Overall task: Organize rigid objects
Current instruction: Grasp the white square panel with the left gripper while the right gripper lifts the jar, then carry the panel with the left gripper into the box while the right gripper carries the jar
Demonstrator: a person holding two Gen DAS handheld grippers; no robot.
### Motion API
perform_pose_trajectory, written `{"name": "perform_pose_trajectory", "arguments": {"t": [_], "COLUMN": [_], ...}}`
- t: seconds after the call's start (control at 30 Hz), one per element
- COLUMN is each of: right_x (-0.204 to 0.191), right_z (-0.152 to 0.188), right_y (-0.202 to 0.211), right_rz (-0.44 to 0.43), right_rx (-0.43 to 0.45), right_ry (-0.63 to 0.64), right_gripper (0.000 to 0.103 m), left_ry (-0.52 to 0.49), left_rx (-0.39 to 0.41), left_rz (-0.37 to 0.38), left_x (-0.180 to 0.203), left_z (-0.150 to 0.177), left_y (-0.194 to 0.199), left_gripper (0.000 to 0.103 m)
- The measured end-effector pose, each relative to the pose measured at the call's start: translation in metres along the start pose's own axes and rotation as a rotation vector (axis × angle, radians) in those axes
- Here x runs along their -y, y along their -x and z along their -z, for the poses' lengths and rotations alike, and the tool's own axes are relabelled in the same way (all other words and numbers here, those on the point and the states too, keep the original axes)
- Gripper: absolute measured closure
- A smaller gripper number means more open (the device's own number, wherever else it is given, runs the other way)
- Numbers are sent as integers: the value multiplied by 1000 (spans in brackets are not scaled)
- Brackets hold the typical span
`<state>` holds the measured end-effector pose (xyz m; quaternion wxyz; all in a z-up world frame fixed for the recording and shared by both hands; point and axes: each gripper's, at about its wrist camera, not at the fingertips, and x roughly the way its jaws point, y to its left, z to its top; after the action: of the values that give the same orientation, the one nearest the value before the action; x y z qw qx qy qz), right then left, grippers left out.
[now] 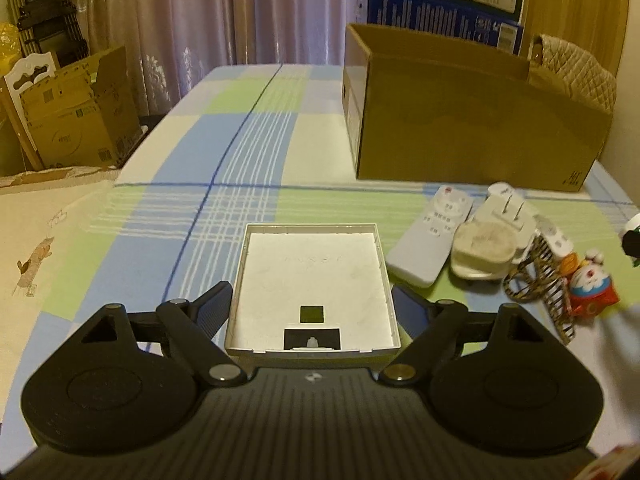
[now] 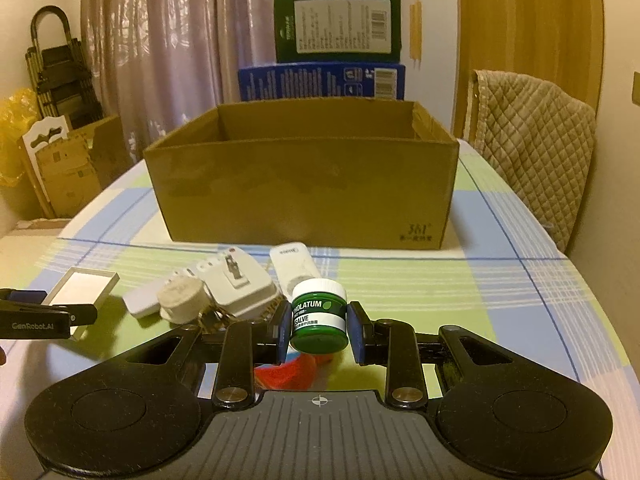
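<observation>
Your right gripper (image 2: 318, 330) is clamped on the green salve jar (image 2: 319, 316), held above the table in front of the cardboard box (image 2: 304, 184); the grip sits low on a round jar, so a quick swing toward the box could let it twist or slip out. Your left gripper (image 1: 312, 308) stands wide around the white tray (image 1: 314, 280), pads beside its walls but not clearly pressing, so lifting now could leave it behind or tip it

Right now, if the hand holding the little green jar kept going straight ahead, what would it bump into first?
Probably the white remote lying just beyond the green jar in the right gripper; if it passes above that, the cardboard box behind. Depth is hard to judge.
</observation>
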<state>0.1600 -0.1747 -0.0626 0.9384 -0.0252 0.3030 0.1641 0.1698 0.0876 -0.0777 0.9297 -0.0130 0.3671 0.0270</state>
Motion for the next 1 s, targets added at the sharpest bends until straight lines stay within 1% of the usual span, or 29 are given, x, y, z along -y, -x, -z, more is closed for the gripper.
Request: {"name": "perform_pose_trajectory", "arguments": {"t": [0.2, 0.33, 0.57, 0.7, 0.8, 1.0], "right_x": [-1, 1, 7, 14, 21, 28], "right_z": [-28, -52, -97, -122, -137, -150], "right_y": [11, 16, 13, -4, -22, -58], "right_rz": [-12, -19, -7, 2, -2, 17], "right_rx": [70, 111, 194, 216, 213, 190], "right_ry": [13, 3, 13, 16, -4, -6], "right_gripper": [77, 77, 77, 77, 77, 77], "left_ry": [10, 31, -17, -45, -68, -66], "left_rx": [63, 96, 165, 194, 210, 200], "left_rz": [36, 81, 136, 152, 152, 164], "left_x": [9, 21, 48, 60, 69, 78], "left_z": [-22, -45, -90, -119, -139, -167], "left_y": [27, 39, 48, 41, 30, -3], "left_gripper": [20, 20, 20, 20, 20, 20]}}
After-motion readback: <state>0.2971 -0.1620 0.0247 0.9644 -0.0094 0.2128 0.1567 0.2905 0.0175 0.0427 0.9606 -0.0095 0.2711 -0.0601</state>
